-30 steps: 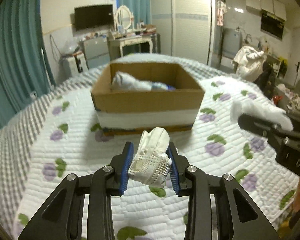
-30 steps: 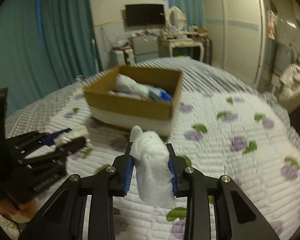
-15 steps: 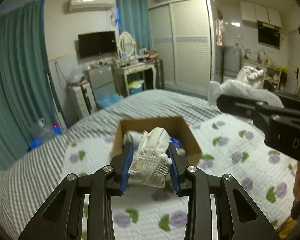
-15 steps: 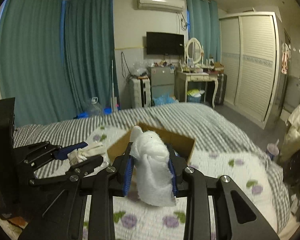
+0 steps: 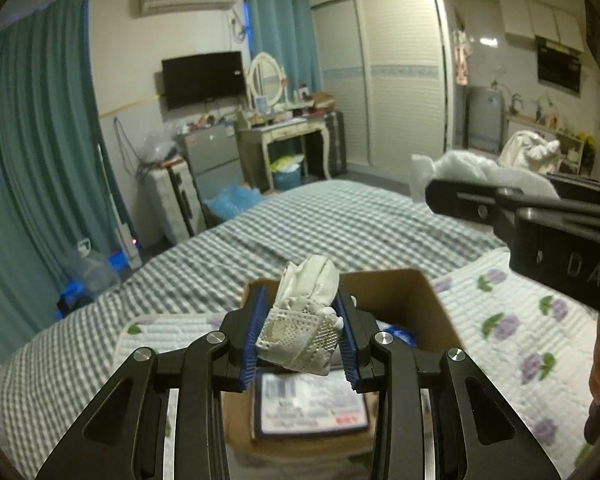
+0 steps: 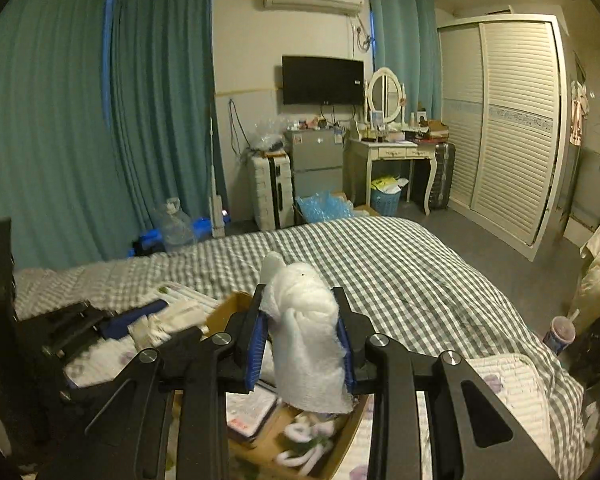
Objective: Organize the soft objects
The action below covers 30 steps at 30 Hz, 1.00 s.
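White mesh-backed glove (image 5: 302,322), crumpled in L tongs (image 5: 300,334)

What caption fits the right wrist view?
Right gripper shut on a white cloth above an open cardboard box on the checked bed.

The cardboard box (image 5: 416,292) lies open-topped below both tongs; its walls and contents (image 6: 300,436) limit descent.

Your bed (image 6: 400,264) has a grey-and-white checked sheet, and on top of that there's a white quilted pad with purple flowers (image 5: 512,320). The open cardboard box (image 5: 424,300) sits right on the pad, stuff already inside.
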### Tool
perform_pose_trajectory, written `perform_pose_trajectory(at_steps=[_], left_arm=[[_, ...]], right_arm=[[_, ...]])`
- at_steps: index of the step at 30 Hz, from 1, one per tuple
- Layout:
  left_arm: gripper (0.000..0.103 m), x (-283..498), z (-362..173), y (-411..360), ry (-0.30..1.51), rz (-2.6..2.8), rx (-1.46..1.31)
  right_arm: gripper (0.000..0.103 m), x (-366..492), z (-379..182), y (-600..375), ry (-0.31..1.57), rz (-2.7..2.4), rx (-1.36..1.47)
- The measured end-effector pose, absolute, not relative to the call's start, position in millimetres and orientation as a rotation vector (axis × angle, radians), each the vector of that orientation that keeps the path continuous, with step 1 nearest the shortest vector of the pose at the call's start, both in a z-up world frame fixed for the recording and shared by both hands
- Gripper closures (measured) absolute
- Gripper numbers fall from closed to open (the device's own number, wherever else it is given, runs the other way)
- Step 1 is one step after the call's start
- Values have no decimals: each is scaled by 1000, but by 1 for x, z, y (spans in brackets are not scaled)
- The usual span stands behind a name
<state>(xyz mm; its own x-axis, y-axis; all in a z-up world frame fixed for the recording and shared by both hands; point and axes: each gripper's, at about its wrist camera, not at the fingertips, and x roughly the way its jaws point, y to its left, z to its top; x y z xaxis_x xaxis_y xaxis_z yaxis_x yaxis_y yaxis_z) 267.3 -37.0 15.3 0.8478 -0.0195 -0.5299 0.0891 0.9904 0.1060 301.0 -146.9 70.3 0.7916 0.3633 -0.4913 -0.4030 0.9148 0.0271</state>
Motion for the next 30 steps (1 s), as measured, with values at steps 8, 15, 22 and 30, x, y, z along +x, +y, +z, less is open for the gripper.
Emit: perform_pose_trajectory(at_steps=[8, 15, 22, 30], left_arm=[[70, 314, -32, -33, 642, -43, 146], [68, 323, -49, -43, 693, -60, 147], [30, 321, -46, -39, 720, -53, 96], [27, 282, 12, -40, 628, -40, 109]], right_arm=[[74, 376, -9, -147, 673, 415, -77], [73, 402, -45, -157, 748, 390, -74], [58, 400, -48, -158, 777, 372, -51], [39, 363, 5, -175, 700, 318, -7]])
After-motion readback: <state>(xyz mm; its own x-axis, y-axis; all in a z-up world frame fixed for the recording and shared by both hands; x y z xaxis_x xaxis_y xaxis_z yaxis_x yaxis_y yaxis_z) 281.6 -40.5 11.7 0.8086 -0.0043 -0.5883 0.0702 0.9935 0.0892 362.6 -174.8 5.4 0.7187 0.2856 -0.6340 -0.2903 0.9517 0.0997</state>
